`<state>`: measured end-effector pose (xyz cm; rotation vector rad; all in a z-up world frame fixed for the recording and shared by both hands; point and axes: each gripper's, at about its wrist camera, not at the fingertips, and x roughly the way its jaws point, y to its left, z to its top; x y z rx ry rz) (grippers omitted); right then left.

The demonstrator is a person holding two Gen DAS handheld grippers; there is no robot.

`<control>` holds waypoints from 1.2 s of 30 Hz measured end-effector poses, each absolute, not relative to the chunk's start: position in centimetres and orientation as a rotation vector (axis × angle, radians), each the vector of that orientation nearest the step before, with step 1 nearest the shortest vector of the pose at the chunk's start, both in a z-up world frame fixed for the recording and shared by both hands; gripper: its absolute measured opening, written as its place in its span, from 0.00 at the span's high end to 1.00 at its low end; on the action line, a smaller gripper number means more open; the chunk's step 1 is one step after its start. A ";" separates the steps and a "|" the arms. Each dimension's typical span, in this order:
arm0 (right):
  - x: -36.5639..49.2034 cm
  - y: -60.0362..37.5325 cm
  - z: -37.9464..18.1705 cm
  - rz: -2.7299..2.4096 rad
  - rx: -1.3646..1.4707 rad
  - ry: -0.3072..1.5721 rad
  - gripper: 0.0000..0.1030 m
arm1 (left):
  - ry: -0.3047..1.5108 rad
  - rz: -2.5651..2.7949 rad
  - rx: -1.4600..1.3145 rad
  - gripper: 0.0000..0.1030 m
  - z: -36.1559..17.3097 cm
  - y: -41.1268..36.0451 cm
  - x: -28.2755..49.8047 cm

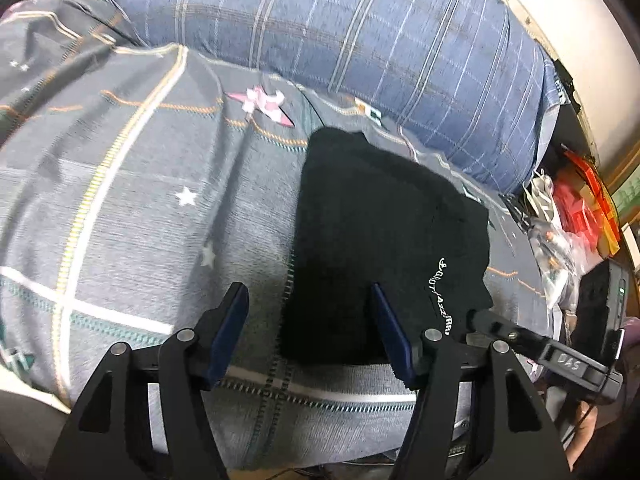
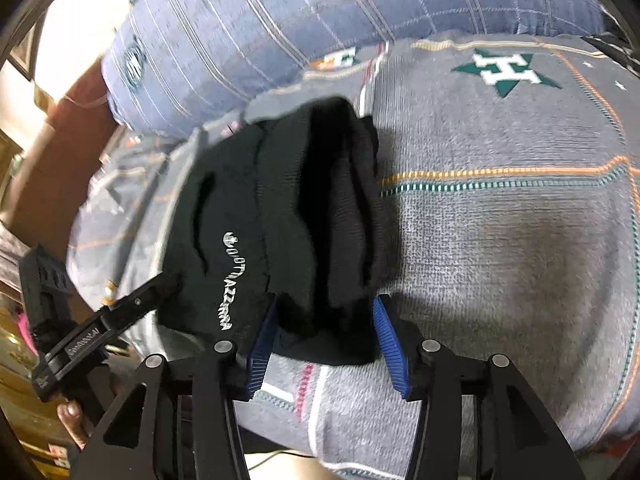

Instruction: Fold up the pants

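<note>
Grey bedding with stars, stripes and a green star crest covers the bed [image 1: 132, 208], and on it lie the black pants [image 1: 384, 236], folded into a compact stack with white lettering along one edge. From the right wrist view the stack shows several layers, its near end a little raised and loose.

Left gripper [image 1: 308, 332] stands over the near edge of the pants with its blue-padded fingers [image 1: 230, 330] apart; one pad is over bare bedding, the other over the black cloth, neither pressing on it. Right gripper [image 2: 324, 340] has its fingers [image 2: 390, 344] apart as well, with the near end of the stack between them, the pads not clamped on it.

Behind the pants a blue checked pillow [image 1: 360, 40] lies across the bed, close to the far end of the stack. Beside the bed, at the edge of the left wrist view, sits a clutter of red and orange packaging [image 1: 584, 200] and clear plastic bags.
</note>
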<state>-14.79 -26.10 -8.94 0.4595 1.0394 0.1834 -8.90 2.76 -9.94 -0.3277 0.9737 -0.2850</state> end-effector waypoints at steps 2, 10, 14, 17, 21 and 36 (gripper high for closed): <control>-15.8 -26.5 -8.2 0.181 0.474 1.001 0.49 | 0.948 -0.282 -0.331 0.39 -9.3 3.0 -9.5; -15.8 -26.1 -4.5 0.211 0.449 0.896 0.36 | 0.919 -0.337 -0.290 0.38 -5.7 2.4 -8.6; -12.1 -26.5 -2.9 0.229 0.461 0.906 0.24 | 0.964 -0.385 -0.308 0.38 -4.0 1.5 -4.3; -7.7 -26.9 -3.3 0.244 0.481 0.964 0.22 | 1.006 -0.389 -0.304 0.38 -3.8 0.7 -0.5; -4.1 -27.5 -5.6 0.276 0.499 0.997 0.22 | 1.074 -0.447 -0.375 0.38 -7.1 0.9 3.4; -1.5 -25.8 -10.6 0.130 0.386 1.176 0.37 | 1.181 -0.272 -0.204 0.41 -11.9 -1.6 4.8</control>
